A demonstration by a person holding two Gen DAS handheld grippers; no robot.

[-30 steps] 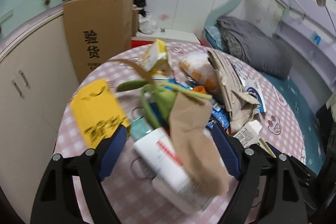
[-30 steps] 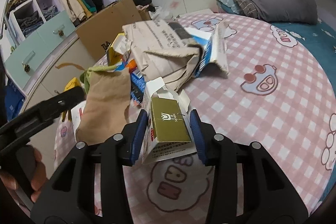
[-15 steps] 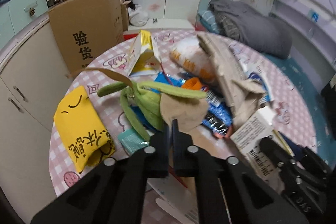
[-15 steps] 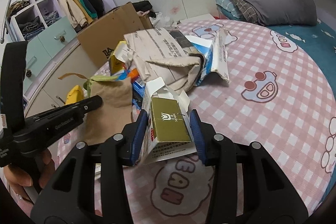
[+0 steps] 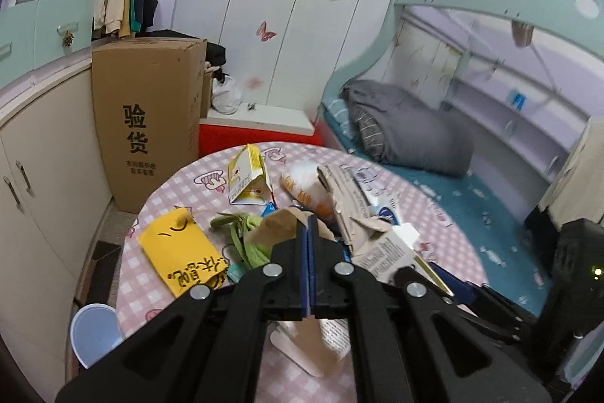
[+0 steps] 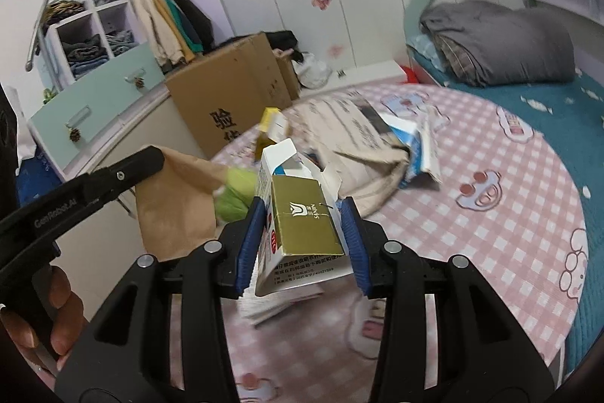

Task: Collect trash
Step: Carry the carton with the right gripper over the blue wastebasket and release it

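In the left wrist view, the left gripper [image 5: 307,233] is closed tight on a brown paper bag [image 5: 277,227], above the table [image 5: 434,248]. In the right wrist view, a gold carton [image 6: 304,214] is clamped by the half-open right gripper [image 6: 302,214]; the bag [image 6: 177,203] hangs at nine o'clock.

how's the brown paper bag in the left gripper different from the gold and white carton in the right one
The brown paper bag is soft, plain and hangs limp; the gold and white carton is stiff, printed, its top flaps torn open. The left gripper pinches the bag with jaws fully closed; the right gripper clamps the carton with jaws apart. Both are lifted off the table.
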